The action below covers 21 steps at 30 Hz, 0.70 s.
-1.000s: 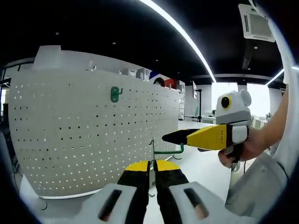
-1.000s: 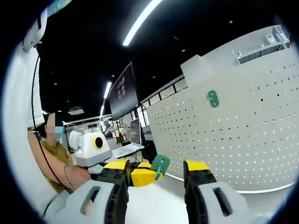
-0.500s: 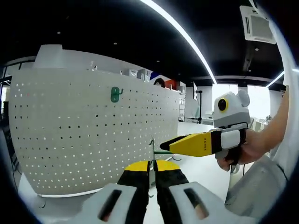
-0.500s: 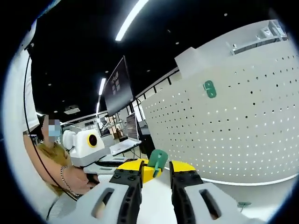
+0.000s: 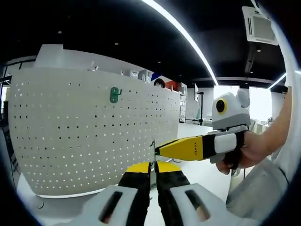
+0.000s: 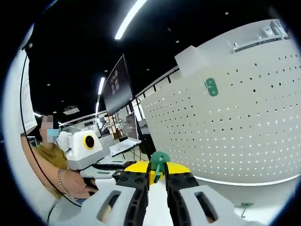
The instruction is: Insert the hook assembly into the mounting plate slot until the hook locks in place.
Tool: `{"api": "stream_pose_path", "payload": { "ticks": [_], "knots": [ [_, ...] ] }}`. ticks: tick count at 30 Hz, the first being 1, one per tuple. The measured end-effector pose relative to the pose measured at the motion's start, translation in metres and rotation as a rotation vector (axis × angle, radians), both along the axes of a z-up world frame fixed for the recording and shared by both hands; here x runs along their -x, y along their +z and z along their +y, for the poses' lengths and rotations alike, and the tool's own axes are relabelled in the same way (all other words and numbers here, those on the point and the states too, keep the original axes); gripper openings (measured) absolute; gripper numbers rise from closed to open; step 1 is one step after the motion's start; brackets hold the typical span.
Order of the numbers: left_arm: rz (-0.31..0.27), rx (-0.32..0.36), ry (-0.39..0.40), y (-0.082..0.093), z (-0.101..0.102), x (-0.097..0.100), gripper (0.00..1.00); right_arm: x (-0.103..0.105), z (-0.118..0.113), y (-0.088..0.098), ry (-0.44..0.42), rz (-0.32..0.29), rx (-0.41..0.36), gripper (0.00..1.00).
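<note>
Left gripper (image 5: 151, 170) — left gripper view: yellow-tipped jaws pressed nearly together on a thin green hook assembly (image 5: 153, 149), whose upright edge rises from between the tips.

Right gripper (image 5: 158, 150) — in the left gripper view it enters from the right, yellow body held in a person's hand (image 5: 244, 149), tip meeting the hook assembly just above the left gripper's jaws. In the right gripper view its own jaws (image 6: 156, 173) stand close together, pinching the hook assembly (image 6: 159, 159), seen here as a rounded green plate standing upright between the tips.

Mounting plate (image 5: 89, 127) — large white perforated panel, upright, curved by the lens, standing on a white table (image 5: 197, 172); well apart from the held hook. Also in the right gripper view (image 6: 244, 117).

Second green hook (image 5: 114, 94) — already seated high on the panel; in the right gripper view (image 6: 211, 87) it shows as an oval green plate.

Small green piece (image 6: 244, 207) — lying on the table near the panel's foot; kind cannot be told
</note>
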State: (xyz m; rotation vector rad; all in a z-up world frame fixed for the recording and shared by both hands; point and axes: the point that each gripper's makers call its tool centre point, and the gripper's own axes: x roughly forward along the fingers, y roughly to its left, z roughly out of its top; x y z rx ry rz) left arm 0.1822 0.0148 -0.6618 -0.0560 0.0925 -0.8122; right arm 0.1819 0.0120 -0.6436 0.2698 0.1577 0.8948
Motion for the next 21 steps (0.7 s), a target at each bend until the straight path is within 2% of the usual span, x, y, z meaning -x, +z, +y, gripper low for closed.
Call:
{"api": "stream_pose_path", "payload": {
  "ticks": [14,21],
  "knots": [
    [0.006,0.009,0.016,0.0,0.0027,-0.0027,0.03,-0.001,0.0043,-0.0047,-0.001,-0.003,0.027,0.03],
    [0.007,0.008,0.018,-0.0007,0.0029,-0.0028,0.03,-0.0014,0.0043,-0.0054,-0.01,0.005,0.014,0.02]
  ]
}}
